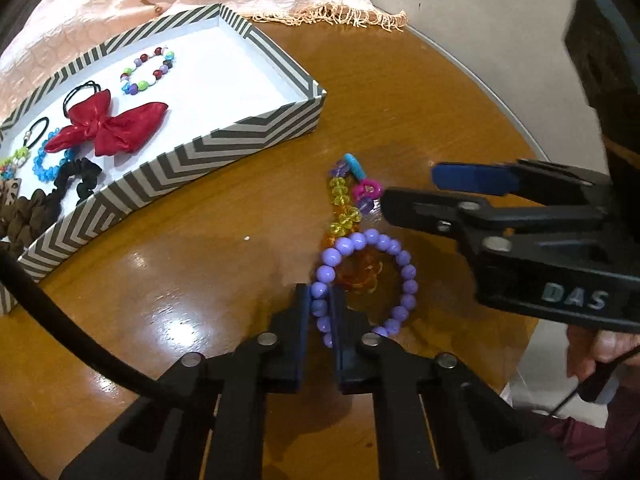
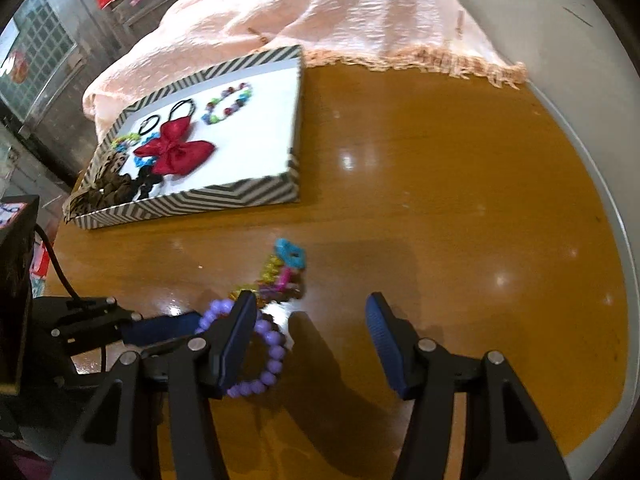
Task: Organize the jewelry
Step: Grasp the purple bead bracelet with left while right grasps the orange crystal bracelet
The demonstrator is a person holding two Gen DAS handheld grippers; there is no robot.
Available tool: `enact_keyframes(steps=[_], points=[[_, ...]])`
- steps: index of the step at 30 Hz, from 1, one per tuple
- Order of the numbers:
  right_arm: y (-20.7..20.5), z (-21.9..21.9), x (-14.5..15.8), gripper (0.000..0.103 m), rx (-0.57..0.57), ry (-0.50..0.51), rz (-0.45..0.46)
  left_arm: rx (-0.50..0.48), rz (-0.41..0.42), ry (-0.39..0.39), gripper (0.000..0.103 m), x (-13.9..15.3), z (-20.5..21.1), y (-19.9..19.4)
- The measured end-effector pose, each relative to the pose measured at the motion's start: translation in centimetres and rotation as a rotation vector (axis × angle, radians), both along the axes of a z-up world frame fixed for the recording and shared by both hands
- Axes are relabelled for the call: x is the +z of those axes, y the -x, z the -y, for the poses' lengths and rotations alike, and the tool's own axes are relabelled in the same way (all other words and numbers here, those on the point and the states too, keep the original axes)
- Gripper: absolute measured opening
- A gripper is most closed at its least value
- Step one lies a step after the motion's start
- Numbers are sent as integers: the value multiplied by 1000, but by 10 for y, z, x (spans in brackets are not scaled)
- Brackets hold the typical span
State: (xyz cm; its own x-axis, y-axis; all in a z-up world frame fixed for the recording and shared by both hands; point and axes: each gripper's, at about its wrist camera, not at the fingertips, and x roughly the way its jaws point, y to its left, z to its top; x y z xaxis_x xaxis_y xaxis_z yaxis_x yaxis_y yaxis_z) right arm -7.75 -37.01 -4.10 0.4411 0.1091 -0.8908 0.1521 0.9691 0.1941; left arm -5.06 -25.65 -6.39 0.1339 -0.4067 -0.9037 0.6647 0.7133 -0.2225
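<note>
A chevron-striped tray (image 1: 256, 136) sits at left on the round wooden table (image 1: 400, 100). Right of it, the left gripper (image 1: 320, 300) pinches a purple bead bracelet (image 1: 404, 256), a flat ring of round matte beads overlapping a multicoloured bracelet (image 1: 340, 196) stretched away toward the table's far side. Farther right, the right gripper (image 2: 312, 320) hovers, jaws apart, empty.

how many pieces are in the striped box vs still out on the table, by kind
In the striped box:
beaded bracelets: 3 (multicolour, blue, green and yellow, cut off at the frame edge)
red bow: 1
black hair ties: 2
scrunchies: 2 (black, brown)

On the table:
purple bead bracelet: 1
multicolour crystal-bead bracelet: 1

Total: 10
</note>
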Motion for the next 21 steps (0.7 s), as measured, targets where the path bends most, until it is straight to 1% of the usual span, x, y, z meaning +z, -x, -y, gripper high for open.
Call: enact_keyframes(steps=[4,5,6,7,8,9,10,12,15,17,21], points=[[-17,-7,-7,59,23,-13,11,27,-27,13,8,-1,-12,-8],[-22,-9,-9,54,32,-12,12,35,-40,20,8,-1,-16,-10],[-26,-12,-12,40,44,2,9,42,-54,27,8,-2,-23,-13],[-29,-17,-15,29,58,33,-3,46,-63,30,8,-3,-26,-14],[-29,-17,-13,16,59,30,19,51,-71,31,8,-3,-29,-15],[-30,-18,-12,4,63,36,14,54,-73,31,8,-3,-33,-16],[-29,-19,-10,4,70,42,15,60,-70,33,8,-1,-38,-17],[-25,-19,-3,4,72,29,50,76,-61,39,8,3,-48,-20],[-23,-14,14,4,62,12,82,99,-62,59,8,12,-56,-25],[-24,-12,23,4,59,2,96,110,-48,72,8,20,-67,-26],[-25,-12,41,4,66,5,136,126,-24,80,8,33,-72,-30]])
